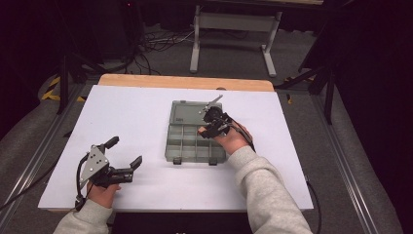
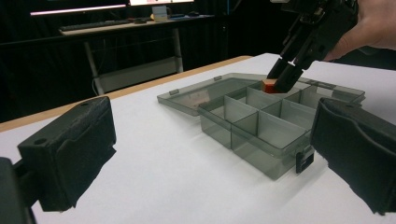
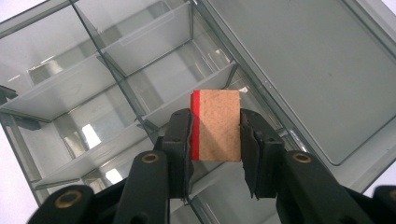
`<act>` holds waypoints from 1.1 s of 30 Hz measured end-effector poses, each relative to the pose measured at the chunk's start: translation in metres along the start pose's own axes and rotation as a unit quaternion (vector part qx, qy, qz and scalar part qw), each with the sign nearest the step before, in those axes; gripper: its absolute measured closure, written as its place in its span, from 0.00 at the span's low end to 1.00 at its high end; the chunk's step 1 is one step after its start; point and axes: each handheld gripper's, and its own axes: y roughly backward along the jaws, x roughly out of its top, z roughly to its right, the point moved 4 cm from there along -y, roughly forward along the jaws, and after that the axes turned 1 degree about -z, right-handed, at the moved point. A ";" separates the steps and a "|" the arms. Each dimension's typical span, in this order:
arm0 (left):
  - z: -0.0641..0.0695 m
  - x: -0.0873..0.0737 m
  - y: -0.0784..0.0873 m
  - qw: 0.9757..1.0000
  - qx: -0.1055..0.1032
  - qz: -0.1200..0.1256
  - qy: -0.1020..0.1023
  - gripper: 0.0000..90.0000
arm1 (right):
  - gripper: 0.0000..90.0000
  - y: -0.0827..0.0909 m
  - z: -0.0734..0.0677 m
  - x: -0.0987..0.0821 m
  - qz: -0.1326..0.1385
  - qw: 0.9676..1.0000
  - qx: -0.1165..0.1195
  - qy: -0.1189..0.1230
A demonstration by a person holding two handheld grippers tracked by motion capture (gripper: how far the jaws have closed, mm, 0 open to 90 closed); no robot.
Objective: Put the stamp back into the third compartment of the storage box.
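Placement of a small block was judged to be the step in hand. In the high view, the right gripper (image 1: 210, 125) was held over the far right part of a compartment box (image 1: 181, 146), whose lid lay flat open on the side away from the person. The left gripper (image 1: 123, 154) was rested well to the left of the box, its jaws spread wide with nothing between them.

In the left gripper view, the block (image 2: 269, 86) was seen clamped at the tip of the right gripper (image 2: 283, 79), just above the rim of a far compartment, beside the hinge line. A good release, it was judged, would need the block lowered squarely between the dividers before the jaws were parted, so that no edge caught on a partition.

In the right gripper view, the right gripper (image 3: 215, 140) was closed on the block (image 3: 219, 125), each jaw pressed against one side. The block was shown as a flat rectangular piece with a tan, fibrous face and a red stripe along the edge by the left jaw; the translucent grey cells below it appeared empty.
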 end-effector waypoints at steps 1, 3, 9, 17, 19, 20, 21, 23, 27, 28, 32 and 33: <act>0.000 0.000 0.000 1.000 0.000 0.000 0.000 0.01 | 0.73 0.000 0.000 0.000 -0.001 1.000 0.000 0.001; 0.000 0.000 0.000 1.000 0.000 0.000 0.000 0.01 | 0.73 -0.001 0.000 0.000 -0.002 1.000 0.001 0.001; 0.000 0.000 0.000 1.000 0.000 0.000 0.000 0.01 | 0.73 -0.002 -0.001 0.000 -0.006 1.000 0.002 0.004; 0.000 0.000 0.000 1.000 0.001 0.000 0.000 0.01 | 0.73 -0.004 -0.002 0.000 -0.009 1.000 0.005 0.005; 0.000 0.000 0.000 1.000 0.001 0.000 0.000 0.01 | 0.73 -0.004 -0.002 0.000 -0.009 1.000 0.005 0.005; 0.000 0.000 0.000 1.000 0.001 0.000 0.000 0.01 | 0.73 -0.004 -0.002 0.000 -0.010 1.000 0.004 0.007; 0.000 0.000 0.000 1.000 0.001 0.000 0.000 0.01 | 0.73 -0.004 -0.002 0.000 -0.010 1.000 0.004 0.007; 0.000 0.000 0.000 1.000 0.001 0.000 0.000 0.01 | 0.73 -0.005 -0.002 0.000 -0.010 1.000 0.005 0.005; 0.000 0.000 0.000 1.000 0.001 0.002 -0.001 0.01 | 0.73 -0.006 -0.003 0.000 -0.013 1.000 0.004 0.006; 0.000 0.000 0.000 1.000 0.001 0.002 -0.001 0.01 | 0.73 -0.006 -0.003 0.000 -0.014 1.000 0.004 0.008; 0.000 0.000 0.000 1.000 0.001 0.002 -0.001 0.01 | 0.70 -0.005 -0.003 0.001 -0.010 1.000 0.002 0.007; 0.000 0.000 0.000 1.000 0.001 0.002 -0.001 0.01 | 0.69 -0.005 -0.003 0.001 -0.008 1.000 0.002 0.007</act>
